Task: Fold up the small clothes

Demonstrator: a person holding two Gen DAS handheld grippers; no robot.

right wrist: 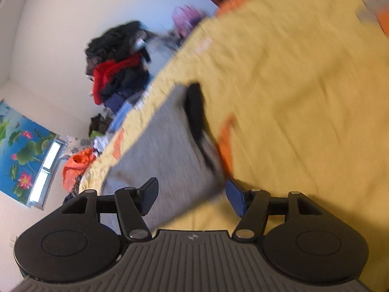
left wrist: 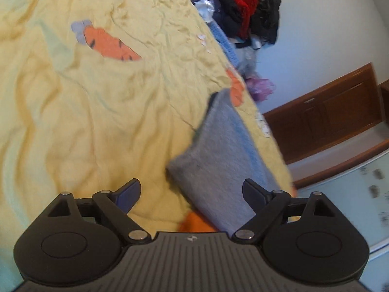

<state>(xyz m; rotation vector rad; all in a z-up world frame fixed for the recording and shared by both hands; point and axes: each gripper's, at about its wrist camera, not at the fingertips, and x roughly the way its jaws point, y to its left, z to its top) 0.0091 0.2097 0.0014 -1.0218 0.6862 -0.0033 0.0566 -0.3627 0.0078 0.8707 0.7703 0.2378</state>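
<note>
A folded grey garment (left wrist: pixel 218 160) lies on the yellow carrot-print bedsheet (left wrist: pixel 97 109), near the bed's edge. My left gripper (left wrist: pixel 192 194) is open and empty, its jaws wide apart just in front of the garment's near end. In the right wrist view the same grey garment (right wrist: pixel 167 146) lies ahead, with a dark band (right wrist: pixel 197 112) along one side. My right gripper (right wrist: pixel 189 197) is open and empty over its near end. The right view is motion-blurred.
A pile of red, black and navy clothes (left wrist: pixel 240 9) sits at the far end of the bed; it also shows in the right wrist view (right wrist: pixel 116 73). A purple item (left wrist: pixel 260 87) lies by the bed edge. A wooden cabinet (left wrist: pixel 328 112) stands beyond the bed.
</note>
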